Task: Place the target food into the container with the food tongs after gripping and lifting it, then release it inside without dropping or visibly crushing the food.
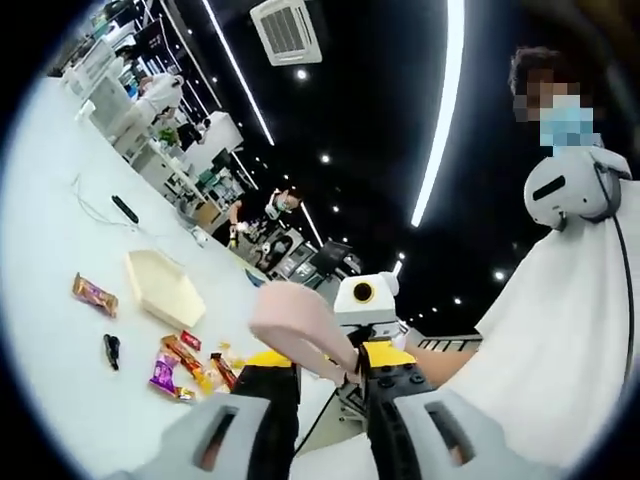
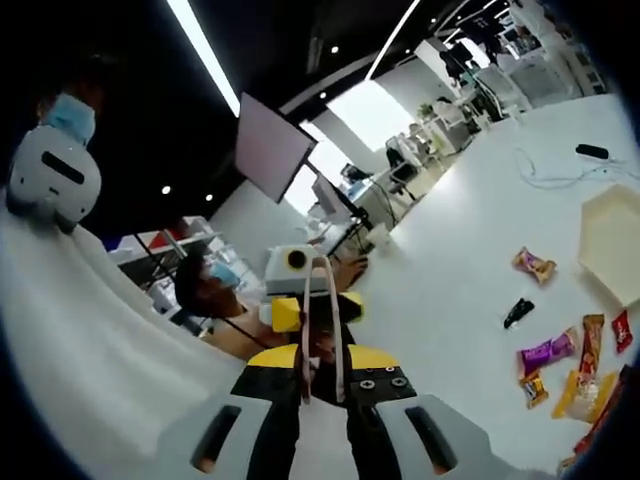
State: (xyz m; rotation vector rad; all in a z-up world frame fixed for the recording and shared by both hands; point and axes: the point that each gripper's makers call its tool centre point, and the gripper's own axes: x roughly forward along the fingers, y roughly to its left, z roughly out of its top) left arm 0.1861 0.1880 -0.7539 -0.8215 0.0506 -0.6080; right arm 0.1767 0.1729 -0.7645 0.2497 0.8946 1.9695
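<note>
Pink food tongs (image 2: 322, 330) rise edge-on from between my right gripper's (image 2: 325, 385) jaws, which are shut on their two arms. In the left gripper view the tongs (image 1: 298, 322) show their broad side, reaching from the right gripper (image 1: 366, 300) toward me. My left gripper (image 1: 330, 405) stands open with a gap between its fingers, close to the tongs. A cream hexagonal container (image 1: 165, 288) (image 2: 612, 245) lies on the white table. Near it lie wrapped snacks: an orange-pink packet (image 1: 94, 294) (image 2: 533, 264), a purple one (image 1: 165, 372) (image 2: 545, 352) and several more in a heap (image 1: 205, 362) (image 2: 590, 365).
A small black item (image 1: 111, 350) (image 2: 518, 312) lies among the snacks. A black bar (image 1: 124, 208) (image 2: 592, 151) and a thin cable (image 1: 95, 210) sit farther along the table. A person in white (image 1: 570, 340) stands close beside both grippers. Desks and equipment fill the background.
</note>
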